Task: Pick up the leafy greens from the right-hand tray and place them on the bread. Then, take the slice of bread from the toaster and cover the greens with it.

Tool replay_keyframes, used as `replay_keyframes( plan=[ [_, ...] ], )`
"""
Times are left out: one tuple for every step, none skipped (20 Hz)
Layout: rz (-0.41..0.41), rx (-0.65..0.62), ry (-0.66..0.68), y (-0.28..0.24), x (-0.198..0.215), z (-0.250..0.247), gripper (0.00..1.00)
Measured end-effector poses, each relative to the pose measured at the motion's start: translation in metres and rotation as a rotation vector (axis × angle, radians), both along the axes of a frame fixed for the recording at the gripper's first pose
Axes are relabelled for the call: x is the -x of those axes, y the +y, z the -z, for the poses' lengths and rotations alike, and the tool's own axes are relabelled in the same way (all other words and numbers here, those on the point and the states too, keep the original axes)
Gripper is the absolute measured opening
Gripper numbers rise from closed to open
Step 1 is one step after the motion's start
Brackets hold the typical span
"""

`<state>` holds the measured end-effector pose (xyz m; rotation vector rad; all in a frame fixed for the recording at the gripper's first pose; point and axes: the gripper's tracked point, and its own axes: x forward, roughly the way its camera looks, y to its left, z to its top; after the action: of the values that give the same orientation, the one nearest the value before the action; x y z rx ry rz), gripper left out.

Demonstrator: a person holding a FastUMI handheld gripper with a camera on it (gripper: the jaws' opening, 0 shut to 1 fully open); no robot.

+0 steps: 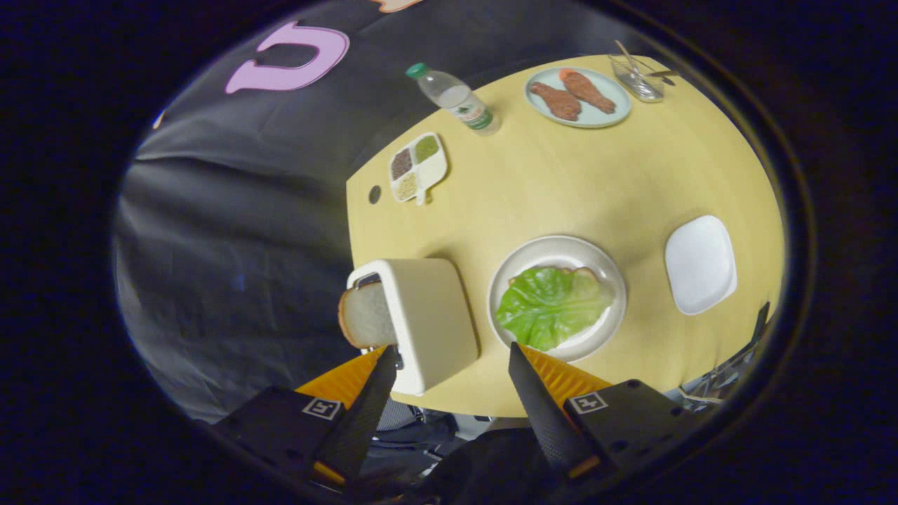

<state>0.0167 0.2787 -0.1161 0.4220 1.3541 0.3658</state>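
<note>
**Greens on the bread, toaster slice not yet picked**

Leafy greens lie spread across the bread on the round plate; only a bit of crust shows at the far edge of the leaf. Plate sits just ahead of my right finger, whose tip reaches its near rim.

Slice of bread sticks out of the toaster slot, toaster just beside the plate. My left fingertip is at the slice's near edge; contact or not, can't tell.

My gripper is spread wide, nothing held. Toaster body sits in the gap just ahead of the fingers.

White square tray sits on the other side of the plate from the toaster, nothing on it.

Further out on the yellow table: divided dish with three fillings, a plastic bottle lying tilted, a pale plate with two drumsticks, and a clear glass container with utensils in it.
</note>
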Motion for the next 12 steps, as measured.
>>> replay_keyframes(
  plan=[
    [-0.021,-0.009,-0.003,0.017,0.001,-0.005,1.0],
    [-0.042,-0.015,-0.01,0.033,0.001,-0.008,1.0],
    [-0.062,-0.017,-0.016,0.048,0.001,-0.008,1.0],
    [-0.077,-0.021,-0.016,0.063,0.0,-0.009,1.0],
    [-0.086,-0.022,-0.016,0.075,-0.001,-0.008,1.0],
    [-0.092,-0.021,-0.018,0.087,-0.005,-0.006,1.0],
    [-0.095,-0.014,-0.022,0.098,-0.008,-0.002,1.0],
    [-0.096,-0.007,-0.022,0.108,-0.012,0.004,1.0],
    [-0.097,0.003,-0.016,0.116,-0.012,0.011,1.0],
    [-0.099,0.017,-0.011,0.124,-0.013,0.018,1.0],
    [-0.104,0.031,-0.006,0.129,-0.013,0.025,1.0],
    [-0.109,0.039,-0.001,0.137,-0.013,0.032,0.97]
  ],
)
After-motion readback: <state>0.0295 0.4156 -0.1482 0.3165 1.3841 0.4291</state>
